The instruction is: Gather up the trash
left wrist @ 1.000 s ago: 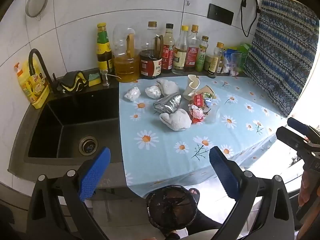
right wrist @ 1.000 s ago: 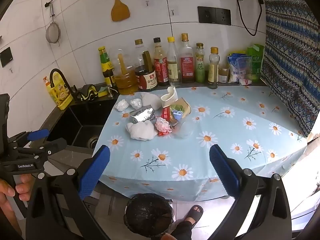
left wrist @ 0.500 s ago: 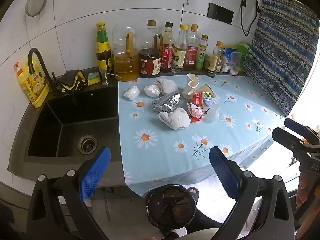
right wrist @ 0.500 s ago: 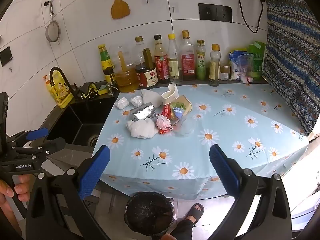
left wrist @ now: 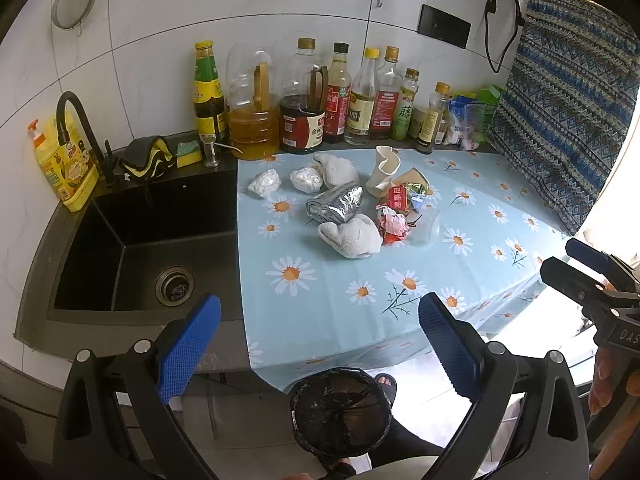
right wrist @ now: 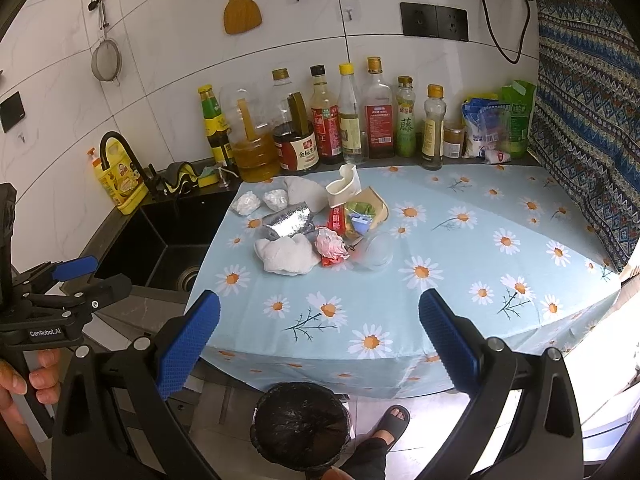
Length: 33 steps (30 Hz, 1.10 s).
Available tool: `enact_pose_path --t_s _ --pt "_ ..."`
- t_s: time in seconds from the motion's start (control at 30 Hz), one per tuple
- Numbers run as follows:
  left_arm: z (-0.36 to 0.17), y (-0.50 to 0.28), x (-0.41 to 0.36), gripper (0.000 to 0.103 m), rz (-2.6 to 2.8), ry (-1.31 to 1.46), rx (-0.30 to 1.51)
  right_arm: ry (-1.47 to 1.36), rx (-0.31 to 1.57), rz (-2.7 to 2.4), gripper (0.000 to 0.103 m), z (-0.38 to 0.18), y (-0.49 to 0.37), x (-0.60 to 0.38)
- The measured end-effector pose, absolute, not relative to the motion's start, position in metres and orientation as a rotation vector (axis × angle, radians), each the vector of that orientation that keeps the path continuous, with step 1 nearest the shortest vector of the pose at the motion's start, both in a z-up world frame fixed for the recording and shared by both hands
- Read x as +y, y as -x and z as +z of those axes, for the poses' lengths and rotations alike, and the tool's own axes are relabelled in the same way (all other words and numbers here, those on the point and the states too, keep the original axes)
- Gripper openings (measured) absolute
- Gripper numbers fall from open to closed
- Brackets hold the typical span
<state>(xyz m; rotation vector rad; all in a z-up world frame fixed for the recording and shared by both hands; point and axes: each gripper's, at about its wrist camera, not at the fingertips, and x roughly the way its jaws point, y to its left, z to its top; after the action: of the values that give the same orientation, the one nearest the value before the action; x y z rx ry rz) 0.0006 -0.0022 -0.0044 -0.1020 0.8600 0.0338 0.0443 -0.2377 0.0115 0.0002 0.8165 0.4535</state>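
A heap of trash lies on the daisy tablecloth: a white crumpled cloth [left wrist: 352, 236] [right wrist: 286, 256], a silver foil bag [left wrist: 335, 207] [right wrist: 289, 220], a crushed paper cup [left wrist: 385, 172] [right wrist: 343, 190], red wrappers [left wrist: 394, 224] [right wrist: 331, 245], a clear plastic cup [right wrist: 376, 252] and two small white wads [left wrist: 264, 182]. A black-lined bin [left wrist: 340, 410] [right wrist: 301, 426] stands on the floor below the table edge. My left gripper [left wrist: 318, 338] and right gripper [right wrist: 318, 334] are both open and empty, held back from the table above the bin.
A black sink [left wrist: 144, 248] with a faucet [left wrist: 76, 128] lies left of the cloth. Sauce and oil bottles [left wrist: 320, 100] [right wrist: 340, 120] line the back wall. A patterned curtain [left wrist: 568, 120] hangs at the right. A sandalled foot [right wrist: 390, 420] is beside the bin.
Both grippers have drifted slightly, the trash heap shifting a little lower in view. Both stay open and empty; nothing on the table has moved.
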Motion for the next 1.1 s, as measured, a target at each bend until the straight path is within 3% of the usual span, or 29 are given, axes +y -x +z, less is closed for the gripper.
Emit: enact_pose_path --t_s 1.1 --pt "0.0033 -0.0037 -0.0078 0.096 0.029 0.095 0.848 -0.020 0.858 0.457 0.099 0.0146 -0.0492 -0.2442"
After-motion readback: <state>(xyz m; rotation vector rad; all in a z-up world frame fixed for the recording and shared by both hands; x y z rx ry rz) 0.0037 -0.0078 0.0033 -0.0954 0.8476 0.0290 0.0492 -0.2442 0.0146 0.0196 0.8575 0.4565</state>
